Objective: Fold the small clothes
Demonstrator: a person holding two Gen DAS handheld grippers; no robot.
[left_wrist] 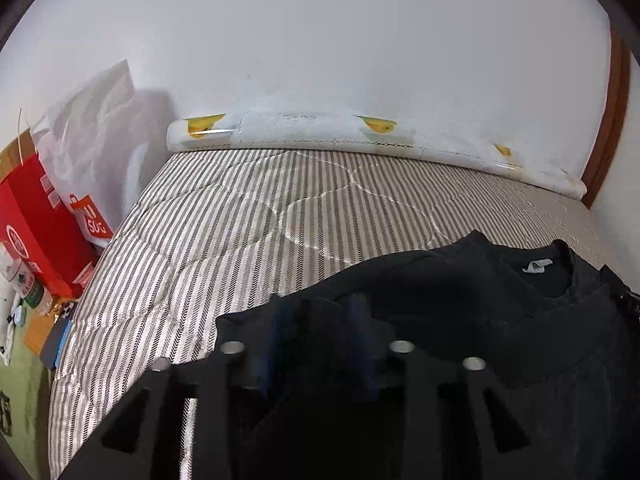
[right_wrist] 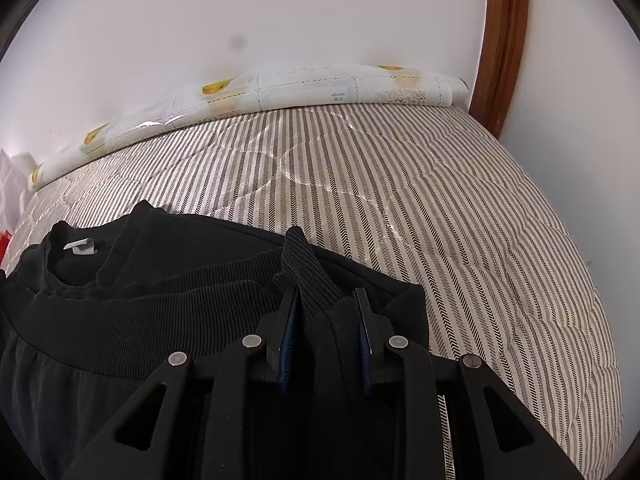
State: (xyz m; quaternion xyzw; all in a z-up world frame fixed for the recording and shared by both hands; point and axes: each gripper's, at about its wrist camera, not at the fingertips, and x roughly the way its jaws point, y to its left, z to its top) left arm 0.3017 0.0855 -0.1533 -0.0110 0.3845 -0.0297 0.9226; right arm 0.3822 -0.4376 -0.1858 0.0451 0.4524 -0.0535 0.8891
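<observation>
The black garment (right_wrist: 168, 300) lies on the striped mattress (right_wrist: 400, 184), its neck opening with a pale label ahead and to the left of the right gripper (right_wrist: 326, 300); that gripper is clamped on a bunched piece of ribbed black hem, which stands up between its fingers (right_wrist: 288, 320) and pokes out past their tips. The left gripper (left_wrist: 320, 312) sits over the garment's near left edge; its fingers (left_wrist: 356, 320) stand a little apart with dark cloth between them, but black on black and blur hide whether the pads press it, so I cannot tell if it grips.

Ahead of both pairs of fingers the mattress runs bare to a rolled white cover with yellow prints (left_wrist: 304, 132) lying along the white wall (left_wrist: 320, 40); right of the right gripper's fingers bare stripes reach the mattress edge, with a brown wooden frame (right_wrist: 504, 40) at the far corner; left of the left gripper's fingers the mattress edge drops to a red box (left_wrist: 36, 220), a white bag (left_wrist: 84, 128) and small clutter on the floor, too small to name.

The garment's lower part is hidden under both grippers and cut off by the frame's bottom edge.
</observation>
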